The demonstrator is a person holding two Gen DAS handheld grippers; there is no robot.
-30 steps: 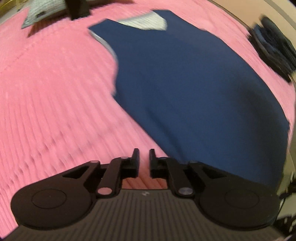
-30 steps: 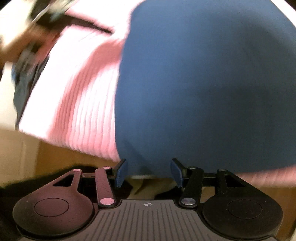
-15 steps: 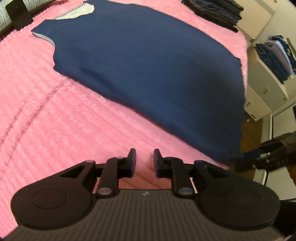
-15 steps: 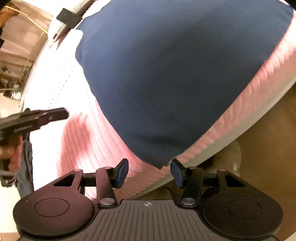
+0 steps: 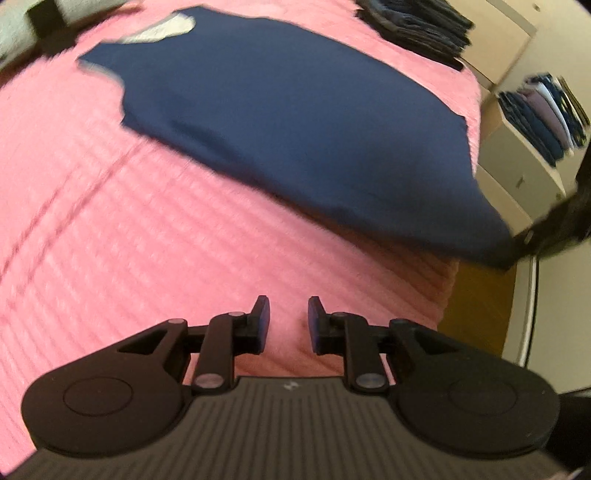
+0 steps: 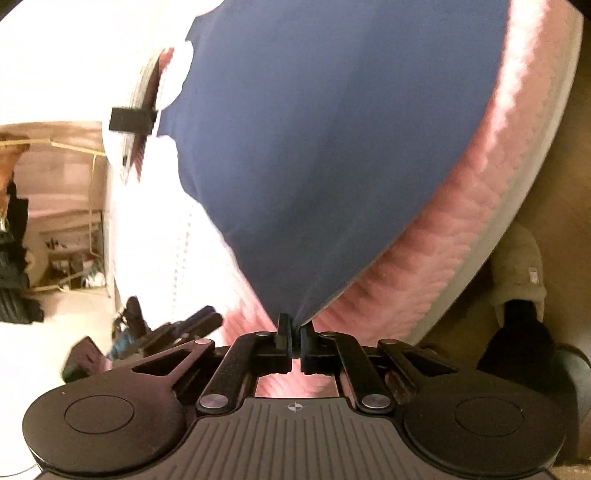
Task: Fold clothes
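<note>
A navy sleeveless top [image 5: 295,122] lies spread flat on a pink ribbed bedspread [image 5: 110,229]; its neckline with grey lining is at the far end. My left gripper [image 5: 284,321] is open and empty, hovering over the bedspread short of the top's near side edge. My right gripper [image 6: 293,332] is shut on the top's [image 6: 332,147] bottom corner at the bed's edge. That gripper also shows in the left wrist view [image 5: 546,229], clamped on the corner at the right.
A stack of dark folded clothes [image 5: 417,26] sits at the far corner of the bed. A cabinet with folded clothes [image 5: 543,118] stands to the right. A slippered foot [image 6: 521,273] is on the wooden floor beside the bed.
My right gripper has closed on the top's bottom corner; it was open before. My left gripper has opened wider and pulled back towards the bed's near edge.
</note>
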